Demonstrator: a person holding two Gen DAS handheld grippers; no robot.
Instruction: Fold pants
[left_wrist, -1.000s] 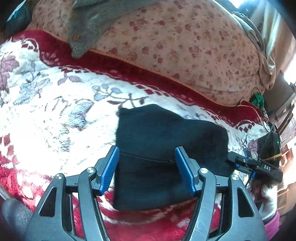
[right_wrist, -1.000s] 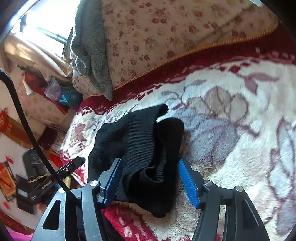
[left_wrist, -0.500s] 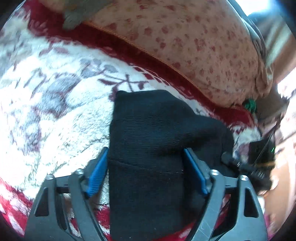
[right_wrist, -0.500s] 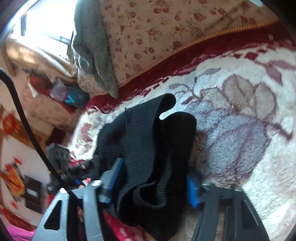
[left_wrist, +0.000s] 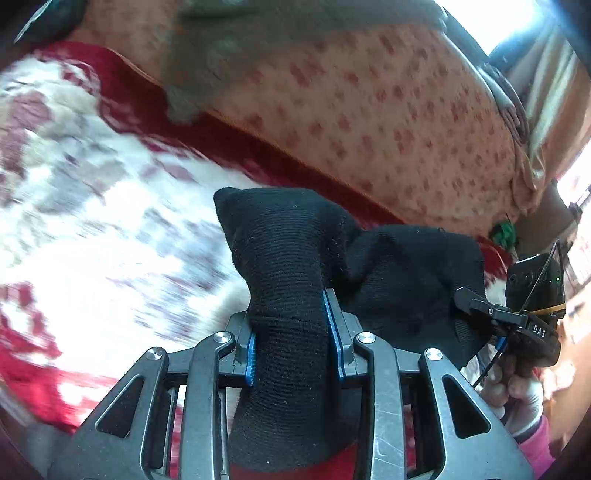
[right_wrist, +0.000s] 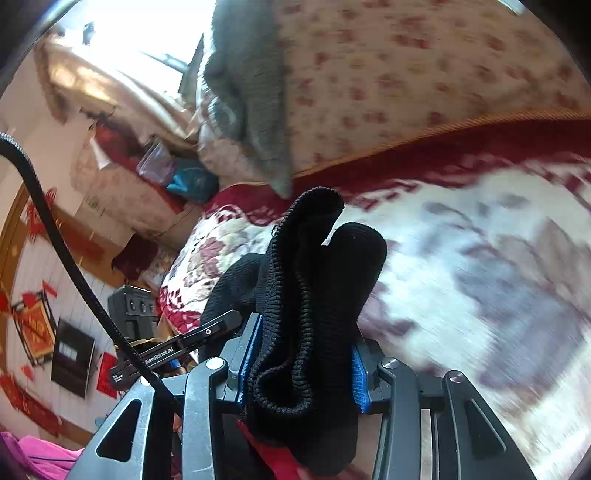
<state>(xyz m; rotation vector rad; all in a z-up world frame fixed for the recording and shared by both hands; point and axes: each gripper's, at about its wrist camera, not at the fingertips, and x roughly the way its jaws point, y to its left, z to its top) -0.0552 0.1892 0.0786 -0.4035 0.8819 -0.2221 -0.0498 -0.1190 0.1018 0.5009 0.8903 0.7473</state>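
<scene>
from my left camera i see the left gripper (left_wrist: 291, 339) clenched on a bunched roll of the black pants (left_wrist: 284, 258), with the right gripper (left_wrist: 476, 306) gripping their far end. only the right camera shows the ribbed waistband (right_wrist: 295, 302) pinched in the right gripper (right_wrist: 301, 365). a second ago both sets of fingers stood wide around the pants lying flat on the bed blanket (left_wrist: 110, 236); they've just been closing, and the cloth is now lifted.

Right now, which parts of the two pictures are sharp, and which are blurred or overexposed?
Left wrist view: the black pants and left gripper are sharp; the floral blanket is motion-smeared; window light burns out the top right corner. Right wrist view: the right gripper is sharp; the blanket smears; the window upper left is white.
</scene>
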